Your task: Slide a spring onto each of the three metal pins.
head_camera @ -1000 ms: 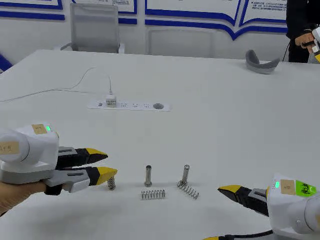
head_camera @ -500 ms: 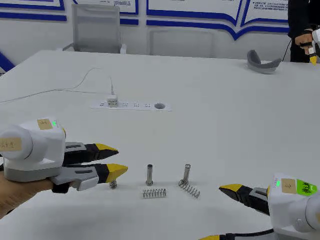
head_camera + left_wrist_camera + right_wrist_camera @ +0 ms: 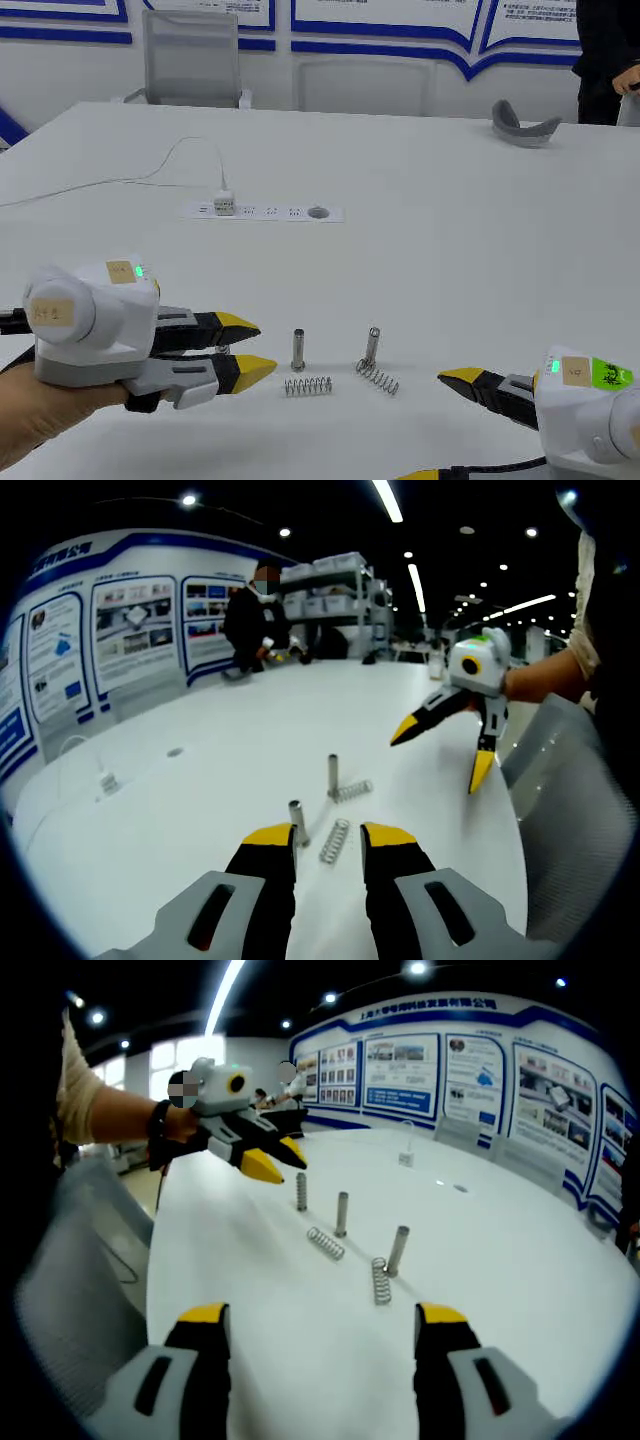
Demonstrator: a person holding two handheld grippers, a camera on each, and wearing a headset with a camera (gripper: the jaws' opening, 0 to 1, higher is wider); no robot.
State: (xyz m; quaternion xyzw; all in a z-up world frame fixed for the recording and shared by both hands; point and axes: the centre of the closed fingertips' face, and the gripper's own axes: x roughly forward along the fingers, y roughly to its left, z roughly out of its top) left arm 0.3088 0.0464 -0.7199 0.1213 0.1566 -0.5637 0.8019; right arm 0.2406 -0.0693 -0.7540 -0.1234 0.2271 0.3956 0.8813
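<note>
The left gripper (image 3: pixel 262 346) is hovering low over the white surface (image 3: pixel 450 230) at about 8 o'clock in the head view. A hand (image 3: pixel 40 415) is wrapping its body, and its yellow-tipped jaws are standing a little apart, holding nothing. In the left gripper view those jaws are framing a loose spring (image 3: pixel 335 840) that is lying flat. The middle pin (image 3: pixel 296 820) is standing upright at 11 o'clock from it, close by one jaw tip.

The right gripper view is giving what the head view is hiding behind the left jaws. There the left pin (image 3: pixel 301 1191) is standing just beside the left gripper's tips and seems to be wearing coils along its shaft, though it is too small to be sure.

In the head view the middle pin is standing bare at 3 o'clock from the left jaws, with the loose spring lying at its 5 o'clock. Further toward 3 o'clock the right pin (image 3: pixel 371 345) is also standing bare. A second spring (image 3: pixel 377 377) is lying on the surface with one end at its foot; whether they are touching I cannot tell.

The right gripper (image 3: pixel 430 427) is hanging at 5 o'clock, well apart from the pins, and its own view is showing its jaws spread wide and empty. Toward 12 o'clock a power strip (image 3: pixel 260 211) is lying on the surface.
</note>
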